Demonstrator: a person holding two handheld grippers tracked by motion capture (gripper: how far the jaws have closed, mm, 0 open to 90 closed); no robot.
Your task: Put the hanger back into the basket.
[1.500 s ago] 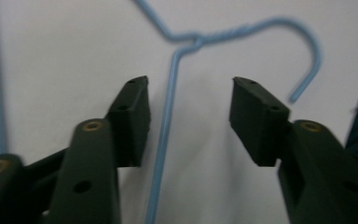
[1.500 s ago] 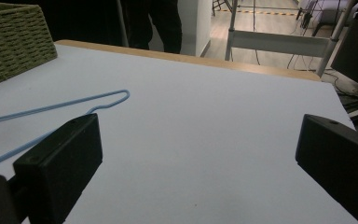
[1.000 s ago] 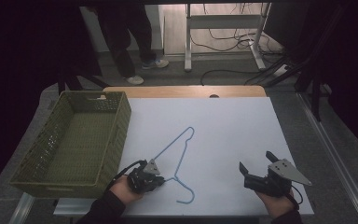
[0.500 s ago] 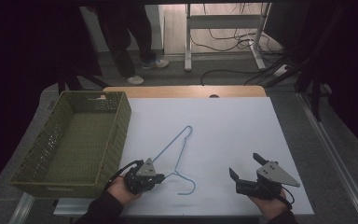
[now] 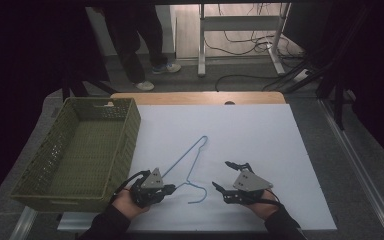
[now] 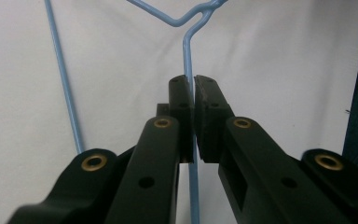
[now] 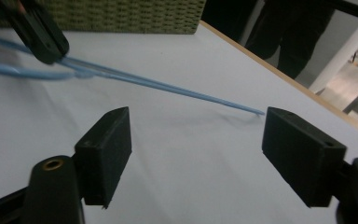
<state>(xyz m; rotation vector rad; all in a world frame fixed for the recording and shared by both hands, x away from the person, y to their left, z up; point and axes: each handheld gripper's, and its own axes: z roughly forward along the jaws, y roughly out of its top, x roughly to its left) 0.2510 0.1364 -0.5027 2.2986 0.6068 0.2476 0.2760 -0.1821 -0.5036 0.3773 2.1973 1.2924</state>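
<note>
A light-blue wire hanger (image 5: pixel 182 158) lies on the white tabletop (image 5: pixel 260 140), with its hook end near the front edge. My left gripper (image 5: pixel 172 188) is shut on one wire of the hanger (image 6: pixel 186 42). In the left gripper view the wire runs between the closed pads of that gripper (image 6: pixel 194 93). My right gripper (image 5: pixel 220 175) hovers just right of the hook. It is open, and its jaws have just been closing with nothing between them. In the right gripper view the hanger (image 7: pixel 168 86) lies beyond my right gripper (image 7: pixel 196 140), and the left gripper (image 7: pixel 51 46) pinches it at upper left.
An olive-green woven basket (image 5: pixel 125 145) stands at the table's left side, close to my left hand. Beyond the far edge a person's legs (image 5: pixel 140 45) stand on the floor, beside a desk frame (image 5: pixel 240 25) and cables.
My right gripper has moved left and slightly down toward the hanger's hook, and its jaws have narrowed. The left gripper and the hanger have stayed in place.
</note>
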